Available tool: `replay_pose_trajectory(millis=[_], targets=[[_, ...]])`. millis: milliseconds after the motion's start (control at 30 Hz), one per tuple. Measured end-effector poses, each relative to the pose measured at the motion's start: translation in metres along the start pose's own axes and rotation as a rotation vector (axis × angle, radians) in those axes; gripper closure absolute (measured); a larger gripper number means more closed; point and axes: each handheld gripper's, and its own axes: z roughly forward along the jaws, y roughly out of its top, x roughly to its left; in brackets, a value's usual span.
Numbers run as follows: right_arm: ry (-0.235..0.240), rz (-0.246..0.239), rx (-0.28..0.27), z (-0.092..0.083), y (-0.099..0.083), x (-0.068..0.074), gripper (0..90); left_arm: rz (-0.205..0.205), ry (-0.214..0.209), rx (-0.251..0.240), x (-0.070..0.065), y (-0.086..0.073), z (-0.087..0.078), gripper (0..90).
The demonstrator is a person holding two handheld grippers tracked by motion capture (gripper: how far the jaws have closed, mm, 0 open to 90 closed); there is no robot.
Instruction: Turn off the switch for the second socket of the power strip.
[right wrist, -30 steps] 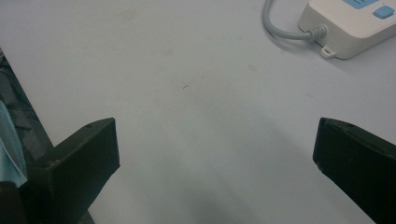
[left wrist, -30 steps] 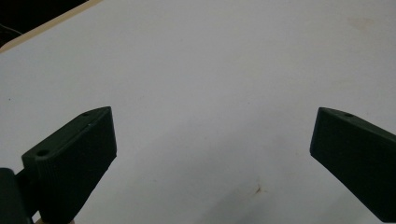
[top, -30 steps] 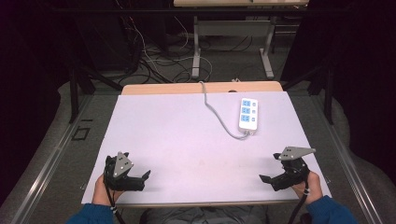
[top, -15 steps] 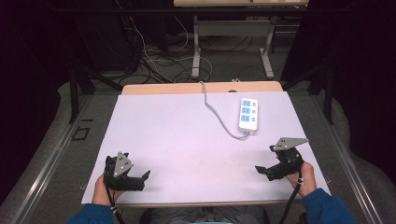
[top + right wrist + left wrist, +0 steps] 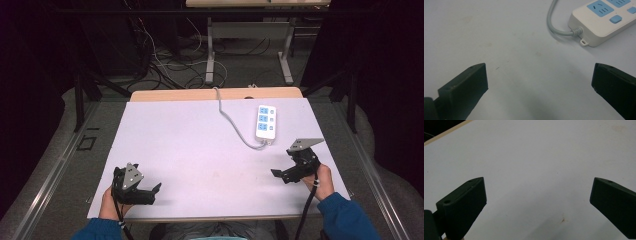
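A white power strip (image 5: 266, 121) with blue sockets lies at the back right of the white table top (image 5: 200, 150); its grey cable (image 5: 232, 121) runs toward the far edge. In the right gripper view the power strip (image 5: 604, 17) is at the upper right with its cable (image 5: 554, 22) curving off its end. My right gripper (image 5: 280, 175) is open, held just short of the strip near the right edge; its jaws stand wide apart (image 5: 539, 87) over bare table. My left gripper (image 5: 156, 192) is open at the front left corner, jaws wide (image 5: 537, 205) over bare table.
A wooden strip (image 5: 215, 94) edges the far side of the table. Beyond it, cables (image 5: 170, 65) and a metal desk frame (image 5: 247, 45) stand on the floor. Dark curtains hang to both sides. Metal rails (image 5: 45, 180) run along the table's left and right.
My right gripper has moved forward and a little left, toward the power strip. The left gripper has stayed in place.
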Motion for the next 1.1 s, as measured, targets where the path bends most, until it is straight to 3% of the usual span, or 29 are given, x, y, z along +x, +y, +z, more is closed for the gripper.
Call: replay_pose_trajectory(millis=[567, 1100], targets=[[-0.007, 0.015, 0.038, 0.017, 0.011, -0.016, 0.0, 0.020, 0.000, 0.007, -0.001, 0.001, 0.001, 0.7], [-0.012, 0.067, 0.008, 0.018, 0.024, -0.044, 0.3, 0.038, 0.001, 0.013, -0.002, 0.002, 0.002, 0.7]])
